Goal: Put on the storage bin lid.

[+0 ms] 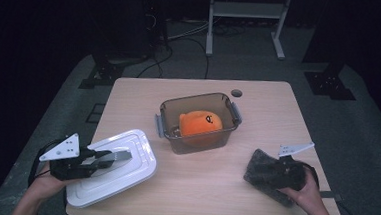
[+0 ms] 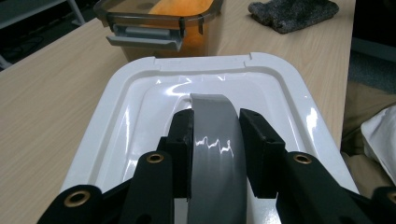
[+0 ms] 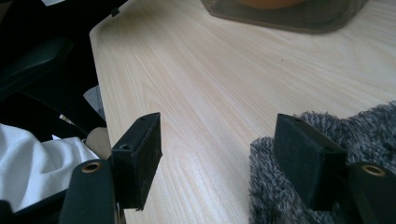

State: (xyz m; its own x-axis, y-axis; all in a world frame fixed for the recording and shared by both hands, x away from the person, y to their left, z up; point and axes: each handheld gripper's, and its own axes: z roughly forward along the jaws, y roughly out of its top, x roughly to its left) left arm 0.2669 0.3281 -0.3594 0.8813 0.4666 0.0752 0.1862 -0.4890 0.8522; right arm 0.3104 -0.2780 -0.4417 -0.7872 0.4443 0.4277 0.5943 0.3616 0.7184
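Currently logged: left gripper (image 1: 106, 158) was clamped on the grey handle (image 2: 215, 140) of the white lid (image 1: 119, 171). In the left gripper view both pads pressed the handle's sides, one on each flank, with the handle arching up between them. Lid sat at the table's (image 1: 259, 99) near-left corner, tilted, its near edge overhanging the table edge in the high view. Could not tell whether the lid's far edge was touching the wood or clear of it.

Right gripper (image 1: 270, 170) was released: jaws stood wide apart in the right gripper view, nothing pinched. It sat over the grey cloth (image 1: 262, 167) at the near-right of the table. One jaw was over bare wood, the other against the cloth's fuzzy pile (image 3: 327, 140); contact looked likely there but no squeeze. The person's hand (image 1: 306, 192) held that gripper from the bottom edge.

Box (image 1: 198, 120) was mid-table, clear brown-tinted plastic, uncovered, grey latch flaps hanging down at both short ends. Orange plush (image 1: 200, 123) lay inside it, dark mark on its top face. Box was well apart from both the lid and the cloth; the lid was nearer of the two.

From the left gripper view, the box (image 2: 159, 28) was straight ahead past the lid's far edge, cloth (image 2: 294, 14) off to the upper right.
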